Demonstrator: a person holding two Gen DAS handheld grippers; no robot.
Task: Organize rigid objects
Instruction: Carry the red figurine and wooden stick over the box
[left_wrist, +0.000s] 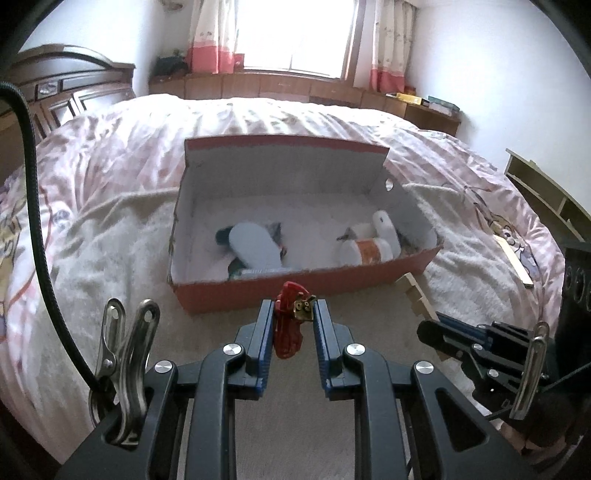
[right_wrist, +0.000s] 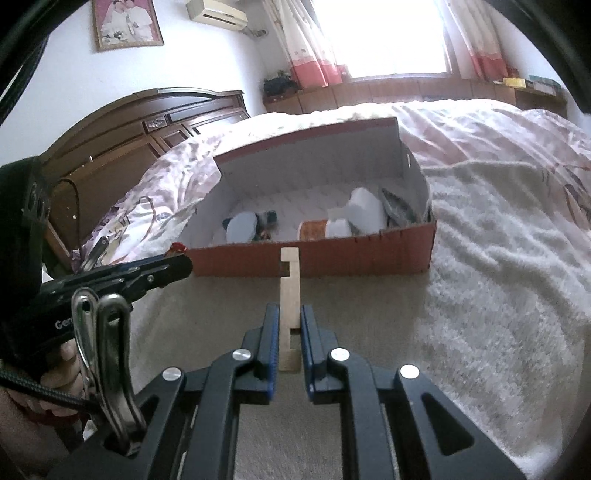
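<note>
An open red cardboard box with a white inside sits on the bed; it also shows in the right wrist view. Inside lie white bottles, a pale blue object and other small items. My left gripper is shut on a red toy piece with a gold part, just in front of the box's near wall. My right gripper is shut on a notched wooden strip that points at the box wall. The right gripper also shows at the lower right of the left wrist view.
The box rests on a white fluffy blanket over a pink bedspread. A dark wooden headboard is to the left. A wooden stick lies at the bed's right edge. A low wooden shelf stands beyond.
</note>
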